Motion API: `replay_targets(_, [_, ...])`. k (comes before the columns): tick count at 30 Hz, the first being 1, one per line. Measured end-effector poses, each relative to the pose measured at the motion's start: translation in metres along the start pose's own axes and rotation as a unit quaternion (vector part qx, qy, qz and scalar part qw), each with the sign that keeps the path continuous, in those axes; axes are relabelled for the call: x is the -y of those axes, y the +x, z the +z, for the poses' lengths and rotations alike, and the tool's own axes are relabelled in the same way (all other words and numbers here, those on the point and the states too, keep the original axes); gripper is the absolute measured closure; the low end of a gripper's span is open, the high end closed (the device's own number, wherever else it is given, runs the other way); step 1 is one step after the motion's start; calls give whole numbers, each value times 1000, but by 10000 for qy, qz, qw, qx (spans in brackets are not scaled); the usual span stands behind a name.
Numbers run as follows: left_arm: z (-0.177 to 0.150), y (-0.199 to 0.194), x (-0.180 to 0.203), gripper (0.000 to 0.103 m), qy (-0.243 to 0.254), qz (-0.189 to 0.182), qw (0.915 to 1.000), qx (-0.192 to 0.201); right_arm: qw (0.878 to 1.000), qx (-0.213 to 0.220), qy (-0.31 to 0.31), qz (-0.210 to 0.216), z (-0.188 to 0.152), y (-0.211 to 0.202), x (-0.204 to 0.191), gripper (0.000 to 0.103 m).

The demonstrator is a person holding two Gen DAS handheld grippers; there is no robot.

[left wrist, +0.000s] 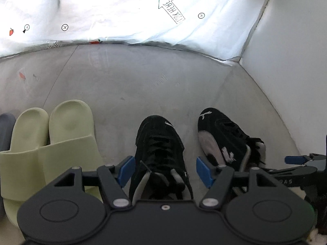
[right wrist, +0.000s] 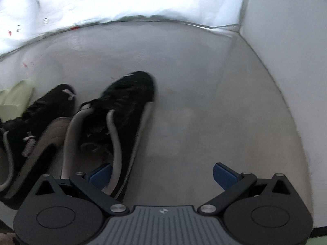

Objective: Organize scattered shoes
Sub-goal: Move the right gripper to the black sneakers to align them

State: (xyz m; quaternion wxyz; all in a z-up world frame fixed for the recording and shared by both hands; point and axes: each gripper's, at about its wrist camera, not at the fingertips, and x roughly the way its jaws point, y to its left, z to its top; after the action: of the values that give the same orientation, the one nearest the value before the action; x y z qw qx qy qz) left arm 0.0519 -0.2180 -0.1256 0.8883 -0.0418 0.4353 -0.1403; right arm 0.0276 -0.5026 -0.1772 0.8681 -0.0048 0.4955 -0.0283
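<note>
Two black sneakers with white logos lie side by side on the grey floor. My left gripper (left wrist: 165, 171) is open, its blue pads on either side of the heel of the upright left sneaker (left wrist: 159, 149). The right sneaker (left wrist: 224, 138) leans on its side and shows its grey sole. My right gripper (right wrist: 162, 174) is wide open. Its left pad (right wrist: 100, 173) sits in the heel opening of the nearer sneaker (right wrist: 122, 106), and its right pad is over bare floor. The other sneaker (right wrist: 40, 112) lies to the left.
A pair of pale green slides (left wrist: 51, 143) stands left of the sneakers, with a dark shoe (left wrist: 6, 130) at the far left edge. A white printed sheet (left wrist: 122, 14) covers the back, and a white wall (left wrist: 286, 71) closes the right side.
</note>
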Motion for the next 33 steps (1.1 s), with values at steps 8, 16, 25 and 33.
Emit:
replay_targets(8, [12,10,5,36,-100,20,9999,49,9981,-72,513,-344,21,23,61,0])
replay_targets(16, [28,18,13,36,-113,84,9998,157,9938,25,1041,-399,56,55,77,0])
replay_targets(25, [30,26,18,36,-140,-21,9999,68,9827,425,1789,212,72,52,76,0])
replay_targets(33, [26,32,16,36,-230,-197,9995,-104,9105,-37,3840,1533,39,38,69,0])
